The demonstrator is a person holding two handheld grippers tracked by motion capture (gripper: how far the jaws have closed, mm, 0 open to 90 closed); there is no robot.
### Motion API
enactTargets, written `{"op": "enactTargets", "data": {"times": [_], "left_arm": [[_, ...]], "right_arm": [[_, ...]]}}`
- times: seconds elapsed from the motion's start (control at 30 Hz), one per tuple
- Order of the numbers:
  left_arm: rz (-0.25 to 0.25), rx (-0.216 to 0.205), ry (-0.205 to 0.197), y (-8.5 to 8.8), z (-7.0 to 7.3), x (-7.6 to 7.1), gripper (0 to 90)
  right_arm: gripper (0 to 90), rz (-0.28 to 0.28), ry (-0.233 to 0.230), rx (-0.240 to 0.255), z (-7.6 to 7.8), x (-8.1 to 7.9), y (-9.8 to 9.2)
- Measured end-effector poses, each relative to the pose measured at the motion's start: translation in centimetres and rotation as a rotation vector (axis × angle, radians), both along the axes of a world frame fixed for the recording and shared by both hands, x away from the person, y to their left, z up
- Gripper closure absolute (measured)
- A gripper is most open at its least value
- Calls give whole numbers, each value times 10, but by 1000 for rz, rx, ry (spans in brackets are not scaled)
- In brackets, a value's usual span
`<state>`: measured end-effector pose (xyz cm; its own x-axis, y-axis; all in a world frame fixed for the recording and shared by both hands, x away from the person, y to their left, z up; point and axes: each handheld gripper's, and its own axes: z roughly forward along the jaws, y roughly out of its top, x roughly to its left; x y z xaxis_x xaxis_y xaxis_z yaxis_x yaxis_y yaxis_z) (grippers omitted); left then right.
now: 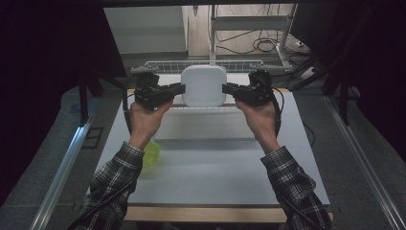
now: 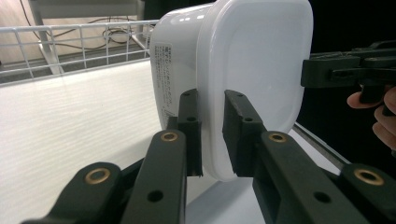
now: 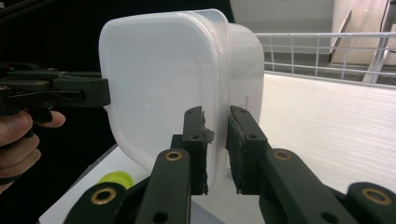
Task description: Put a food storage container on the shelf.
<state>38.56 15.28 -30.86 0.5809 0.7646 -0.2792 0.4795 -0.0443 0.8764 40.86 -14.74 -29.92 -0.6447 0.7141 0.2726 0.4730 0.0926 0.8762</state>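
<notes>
the white table takes up most of the high view, with a long white tray lying across its middle and a wire rack along the far edge. above the far part of the tray hangs the white lidded container, a square tub with rounded corners, lifted clear of the table and gripped from both sides; its lid is on, so what is inside cannot be told. the left gripper is clamped on the container's left rim, its jaws narrow with the lid's edge pinched between the pads, as the left gripper view shows. the right gripper holds the opposite rim the same way, jaws narrow on the edge. each is carried by a hand in a plaid sleeve coming from the near side. a small green bowl sits on the table near the left forearm, well apart from the container. on the tub's side wall is a small printed label; its writing is too fine to read
</notes>
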Motion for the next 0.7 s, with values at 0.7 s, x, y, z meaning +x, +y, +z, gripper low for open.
{"op": "enactTargets", "data": {"times": [0.7], "left_arm": [[3, -36, -1, -4, -9, 23, 669]], "right_arm": [[703, -27, -6, -10, -5, 20, 4]]}}
